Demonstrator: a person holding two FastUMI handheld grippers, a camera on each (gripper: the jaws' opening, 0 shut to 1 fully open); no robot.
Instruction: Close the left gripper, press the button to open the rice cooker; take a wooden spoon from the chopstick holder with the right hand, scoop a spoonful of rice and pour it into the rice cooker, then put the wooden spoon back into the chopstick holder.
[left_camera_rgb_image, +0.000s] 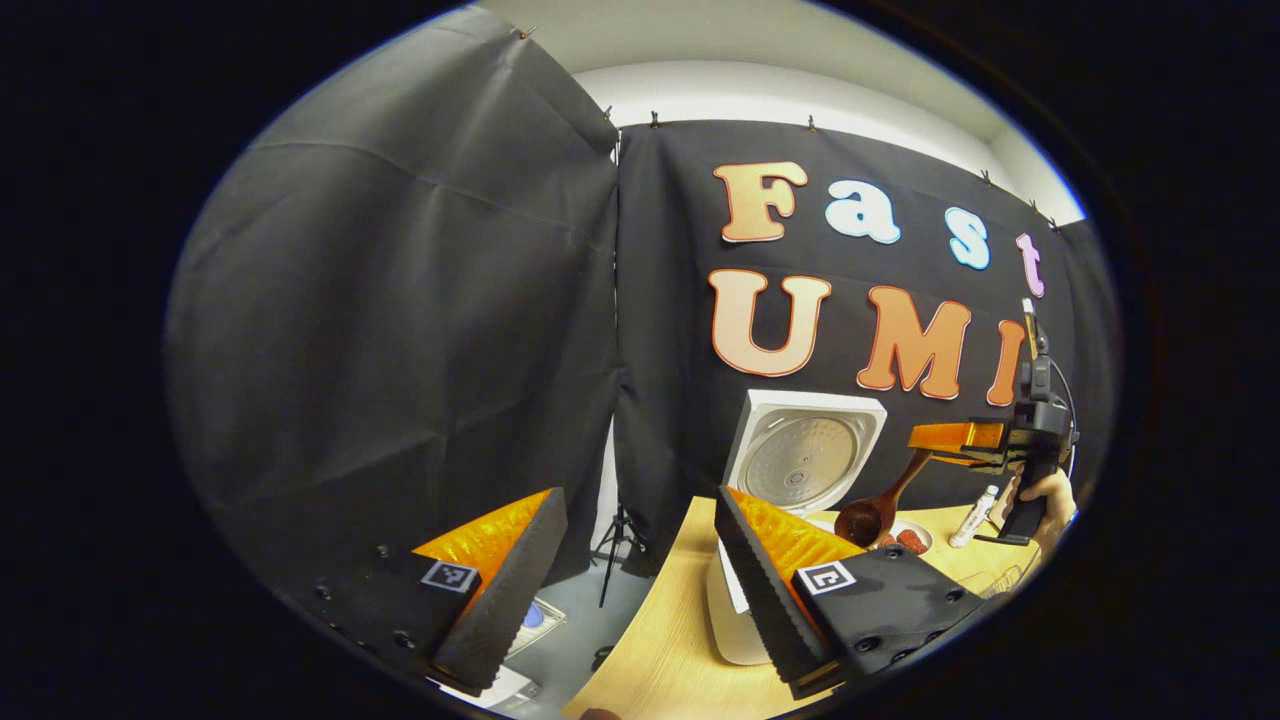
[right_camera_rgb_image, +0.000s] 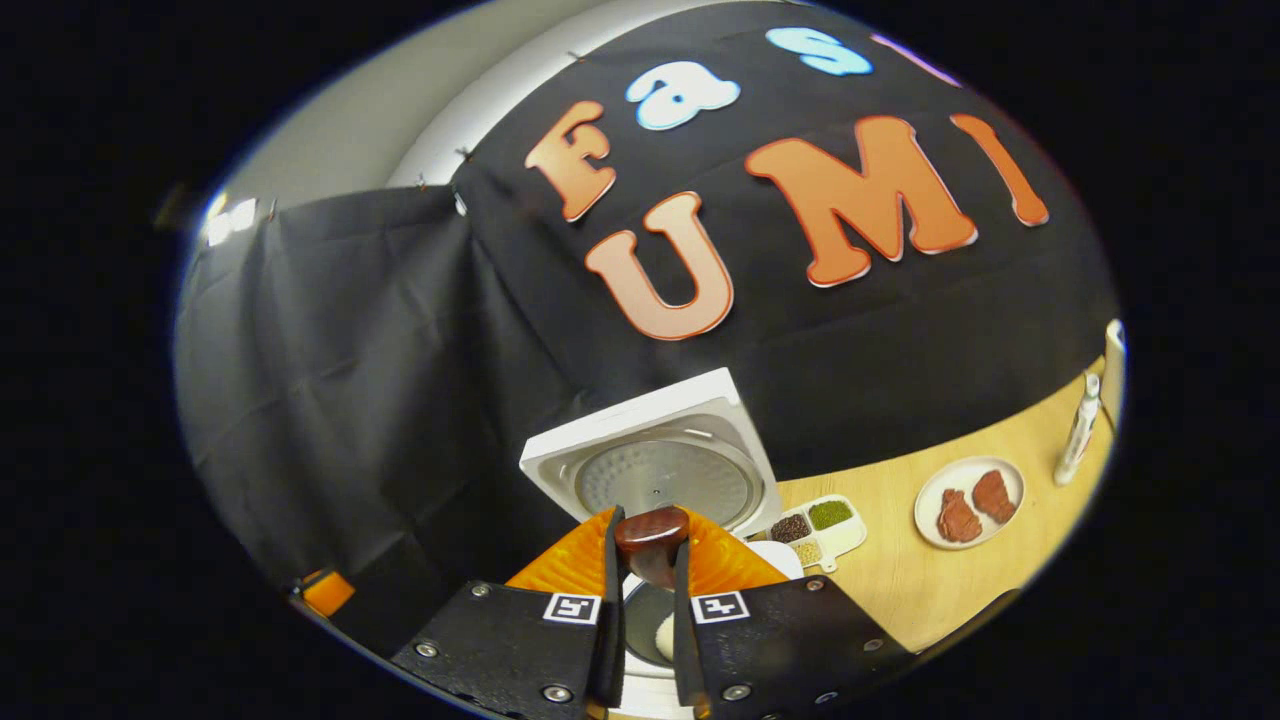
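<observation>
The right tool (right_camera_rgb_image: 645, 600) is gripping the wooden spoon (right_camera_rgb_image: 651, 540), both fingers pinching its handle, the dark rounded bowl tilting down over the open rice cooker (right_camera_rgb_image: 660, 470). In the left gripper view a hand (left_camera_rgb_image: 1050, 495) is holding that tool up high, the spoon (left_camera_rgb_image: 870, 515) hanging slantwise beneath it. The left tool (left_camera_rgb_image: 630, 590) is standing wide apart, holding nothing, its ridged pads flanking the cooker's white body at the edge of the pale wooden counter (left_camera_rgb_image: 660, 650). The cooker's square white lid is standing upright, showing a round metal inner plate. A white plate (right_camera_rgb_image: 968, 500) with two reddish pieces is sitting further along the counter, near a divided dish of grains (right_camera_rgb_image: 815, 528) and a slim white bottle (right_camera_rgb_image: 1078, 430).
</observation>
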